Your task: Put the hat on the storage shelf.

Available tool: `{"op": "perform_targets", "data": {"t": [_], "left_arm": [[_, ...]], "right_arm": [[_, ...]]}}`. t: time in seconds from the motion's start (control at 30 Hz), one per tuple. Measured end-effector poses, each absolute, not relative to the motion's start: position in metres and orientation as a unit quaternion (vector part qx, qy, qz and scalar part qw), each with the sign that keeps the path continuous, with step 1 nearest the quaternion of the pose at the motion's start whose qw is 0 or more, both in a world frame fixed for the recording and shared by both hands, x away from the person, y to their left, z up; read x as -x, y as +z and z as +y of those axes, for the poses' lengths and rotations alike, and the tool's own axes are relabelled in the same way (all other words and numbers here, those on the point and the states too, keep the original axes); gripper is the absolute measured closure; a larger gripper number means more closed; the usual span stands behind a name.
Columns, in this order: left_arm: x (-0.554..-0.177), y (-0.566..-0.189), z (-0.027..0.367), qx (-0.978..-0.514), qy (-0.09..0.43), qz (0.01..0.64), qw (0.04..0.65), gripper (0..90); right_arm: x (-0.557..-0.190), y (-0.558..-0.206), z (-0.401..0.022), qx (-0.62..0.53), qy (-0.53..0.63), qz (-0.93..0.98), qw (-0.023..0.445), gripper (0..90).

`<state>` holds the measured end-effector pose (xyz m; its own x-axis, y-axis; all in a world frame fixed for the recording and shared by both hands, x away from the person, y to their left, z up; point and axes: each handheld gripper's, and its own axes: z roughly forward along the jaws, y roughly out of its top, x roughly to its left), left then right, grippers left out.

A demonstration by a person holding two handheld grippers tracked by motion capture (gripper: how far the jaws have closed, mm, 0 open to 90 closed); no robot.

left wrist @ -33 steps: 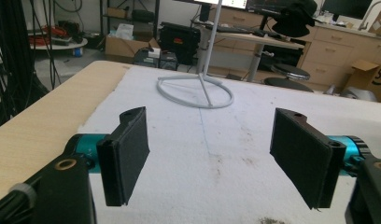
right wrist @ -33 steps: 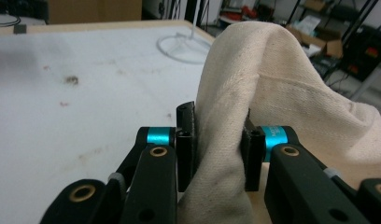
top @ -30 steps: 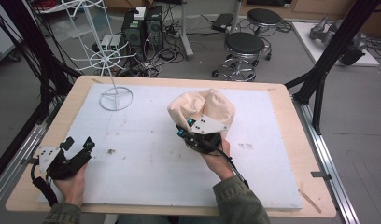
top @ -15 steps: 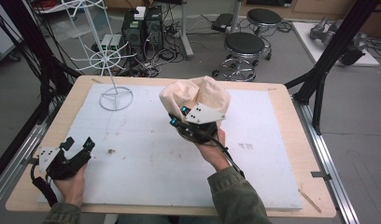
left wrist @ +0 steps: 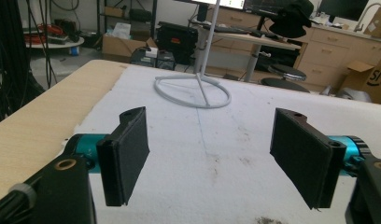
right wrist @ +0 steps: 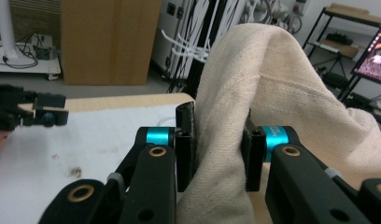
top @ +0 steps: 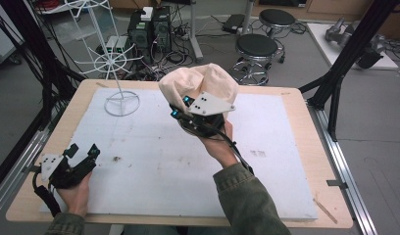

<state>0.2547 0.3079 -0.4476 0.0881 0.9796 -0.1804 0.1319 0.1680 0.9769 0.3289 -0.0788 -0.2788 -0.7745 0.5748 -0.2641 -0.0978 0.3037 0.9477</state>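
The right gripper [top: 190, 113] pinches a fold of the cream canvas hat [top: 198, 83], holding it above the white foam-covered table [top: 154, 171] (probably bound for the white wire stand [top: 120, 100]), while the left gripper [top: 80, 154] rests wide-jawed, holding nothing.

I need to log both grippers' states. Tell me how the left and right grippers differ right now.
The left gripper has its jaws wide open with nothing between them; the right gripper is shut on the cream canvas cloth hat. The left gripper sits low at the white foam mat's near-left corner; the right gripper is raised over the mat's middle. Both have black jaws and teal fittings.
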Motion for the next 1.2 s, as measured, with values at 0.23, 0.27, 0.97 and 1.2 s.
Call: {"op": "perform_targets", "data": {"t": [0.23, 0.27, 0.97, 1.2], "left_arm": [[-0.254, -0.447, 0.308, -0.509, 0.396, 0.546, 0.535, 27.9], [-0.254, -0.447, 0.308, -0.509, 0.396, 0.546, 0.535, 27.9], [-0.254, -0.447, 0.309, -0.505, 0.398, 0.545, 0.538, 27.9], [-0.254, -0.447, 0.308, -0.505, 0.4, 0.544, 0.537, 27.9]], "right_arm": [[-0.333, -0.251, -0.068, -0.149, 0.6, 0.733, 0.284, 72.8], [-0.333, -0.247, -0.066, -0.148, 0.605, 0.729, 0.284, 72.7], [-0.354, -0.199, -0.024, -0.115, 0.661, 0.695, 0.26, 72.7], [-0.357, -0.184, -0.008, -0.106, 0.667, 0.69, 0.26, 72.7]]}}
